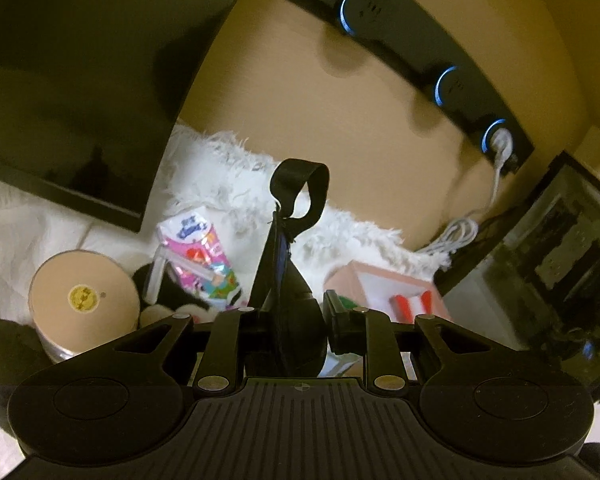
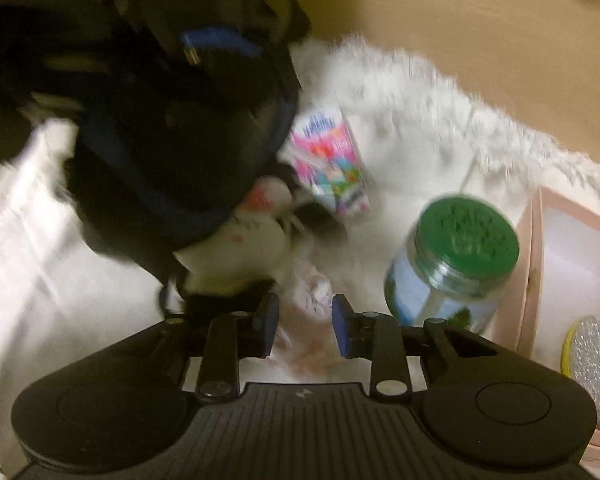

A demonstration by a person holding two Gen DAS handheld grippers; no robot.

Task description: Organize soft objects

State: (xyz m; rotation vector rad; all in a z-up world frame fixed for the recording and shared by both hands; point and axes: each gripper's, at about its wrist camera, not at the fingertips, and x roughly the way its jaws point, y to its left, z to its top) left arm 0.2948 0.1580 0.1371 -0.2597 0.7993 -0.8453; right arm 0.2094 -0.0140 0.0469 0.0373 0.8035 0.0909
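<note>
My left gripper [image 1: 290,312] is shut on a black soft pouch [image 1: 292,280] with blue trim and a strap loop, held upright above the white furry rug [image 1: 228,176]. In the right wrist view the same black pouch [image 2: 172,136] hangs at the upper left, blurred. Under it lies a black-and-white plush toy [image 2: 252,240]. My right gripper [image 2: 306,328] is open and empty, low over a crumpled pale cloth [image 2: 312,292] on the rug [image 2: 420,120].
A pink patterned carton [image 1: 204,260] [image 2: 332,164] lies on the rug. A round tan-lidded tin [image 1: 84,296] stands left. A green-lidded jar [image 2: 452,260] stands right, beside a pink box [image 2: 540,264] [image 1: 380,288]. A dark monitor [image 1: 80,80] and power strip [image 1: 420,60] stand behind.
</note>
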